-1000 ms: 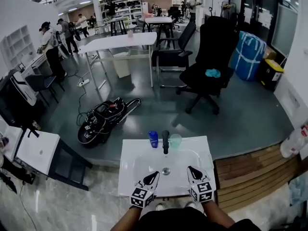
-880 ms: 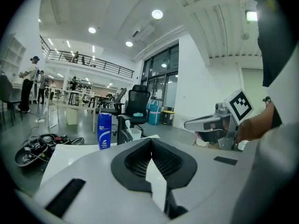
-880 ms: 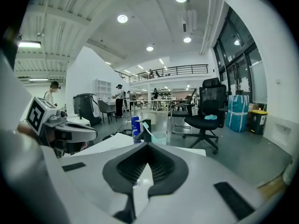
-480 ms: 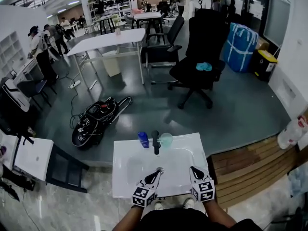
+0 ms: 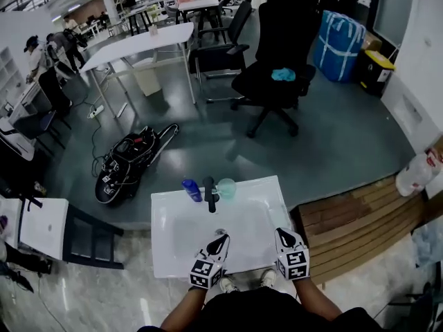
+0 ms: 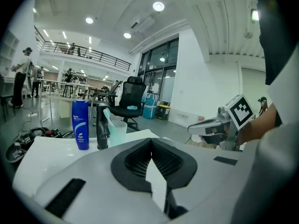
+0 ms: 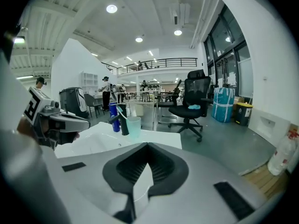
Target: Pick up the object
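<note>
Blue and upright, a bottle point(image 5: 191, 189) is being left untouched on the back rim of a white sink point(image 5: 163, 260), just left of the black faucet point(image 5: 210, 195). On the faucet's other side a pale green cup point(image 5: 226, 187) is being used to hold a toothbrush point(image 6: 107, 115), which is leaning toward the faucet. Which of these is the object to be picked up cannot be told, and neither is being touched.

Nearer the person, over the front of the basin, the left gripper point(image 5: 222, 238) is being held with its jaws pressed together and nothing between them, its tips pointing toward the faucet. The right gripper point(image 5: 279, 233) is being held beside it, near the basin's right front corner, its jaws likewise closed and empty. Both grippers are being held well apart from the bottle and the cup.

Beyond the sink, a grey floor point(image 5: 208, 137) is being occupied by a black bag point(image 5: 128, 164) with cables at the left, a black office chair point(image 5: 277, 40) with a teal cloth point(image 5: 282, 75) on its seat, a white table point(image 5: 142, 43) and a blue sack point(image 5: 337, 37) at the far right. A wooden platform point(image 5: 353, 216) is being shown to the right of the sink, and people point(image 5: 38, 54) are being shown standing at the far left.
</note>
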### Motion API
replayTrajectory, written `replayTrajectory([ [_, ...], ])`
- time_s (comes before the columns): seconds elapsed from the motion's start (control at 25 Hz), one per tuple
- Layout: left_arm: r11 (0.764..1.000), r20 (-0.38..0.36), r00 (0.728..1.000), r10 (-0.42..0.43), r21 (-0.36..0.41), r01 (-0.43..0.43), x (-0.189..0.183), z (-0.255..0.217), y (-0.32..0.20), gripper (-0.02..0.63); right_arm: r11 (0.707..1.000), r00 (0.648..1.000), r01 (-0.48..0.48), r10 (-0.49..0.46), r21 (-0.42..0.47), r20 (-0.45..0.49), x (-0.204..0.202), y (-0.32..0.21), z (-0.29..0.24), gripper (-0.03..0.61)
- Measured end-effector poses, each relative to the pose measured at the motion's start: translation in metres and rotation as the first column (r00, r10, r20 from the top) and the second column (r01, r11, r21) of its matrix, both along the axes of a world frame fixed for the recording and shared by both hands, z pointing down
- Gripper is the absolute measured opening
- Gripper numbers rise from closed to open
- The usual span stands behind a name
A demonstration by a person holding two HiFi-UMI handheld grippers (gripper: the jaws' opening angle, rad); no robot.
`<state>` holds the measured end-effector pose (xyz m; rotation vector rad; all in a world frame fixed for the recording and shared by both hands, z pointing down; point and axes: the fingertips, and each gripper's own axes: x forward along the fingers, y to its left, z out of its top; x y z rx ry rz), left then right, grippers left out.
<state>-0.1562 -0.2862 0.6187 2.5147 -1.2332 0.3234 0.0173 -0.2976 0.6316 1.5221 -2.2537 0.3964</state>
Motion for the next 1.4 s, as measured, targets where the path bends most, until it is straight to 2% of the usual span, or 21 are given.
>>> replayTrajectory([
  [0.24,0.999,0.0,1.0,0.026,-0.042,-0.026,0.012,0.014,0.002,0.014,0.997,0.998,-0.052,0.05,-0.065,-0.032,0.022,0.007,0.028,0.018],
  [0.4,0.996,0.016,0.999,0.05,-0.08,-0.049,0.02,0.023,0.007,0.014,0.991,0.997,-0.061,0.056,-0.119,-0.048,0.028,0.014,0.043,0.02],
  [0.56,0.995,0.017,0.998,0.056,-0.083,-0.055,0.028,0.026,0.005,0.014,0.988,0.998,-0.055,0.048,-0.146,-0.05,0.031,0.012,0.053,0.024],
  [0.6,0.995,0.017,0.998,0.059,-0.082,-0.057,0.03,0.026,0.004,0.014,0.988,0.998,-0.046,0.038,-0.148,-0.054,0.03,0.011,0.055,0.052],
  [0.8,0.994,0.02,0.998,0.061,-0.096,-0.059,0.033,0.029,0.004,0.014,0.984,0.998,-0.045,0.037,-0.172,-0.051,0.024,0.005,0.068,0.303],
  [0.92,0.992,0.024,0.998,0.059,-0.111,-0.056,0.031,0.033,0.005,0.014,0.981,0.995,-0.099,0.093,-0.169,-0.041,0.032,-0.003,0.076,0.388],
  [1.08,0.992,0.026,0.998,0.051,-0.118,-0.048,0.026,0.032,0.005,0.014,0.968,0.99,-0.142,0.134,-0.206,-0.054,0.038,-0.012,0.097,0.43],
  [1.24,0.991,0.033,0.999,0.042,-0.125,-0.038,0.021,0.034,0.006,0.014,0.954,0.989,-0.14,0.125,-0.267,-0.075,0.037,-0.019,0.12,0.447],
  [1.4,0.991,0.034,0.999,0.038,-0.13,-0.034,0.017,0.034,0.007,0.014,0.947,0.986,-0.159,0.138,-0.279,-0.093,0.037,-0.027,0.129,0.449],
])
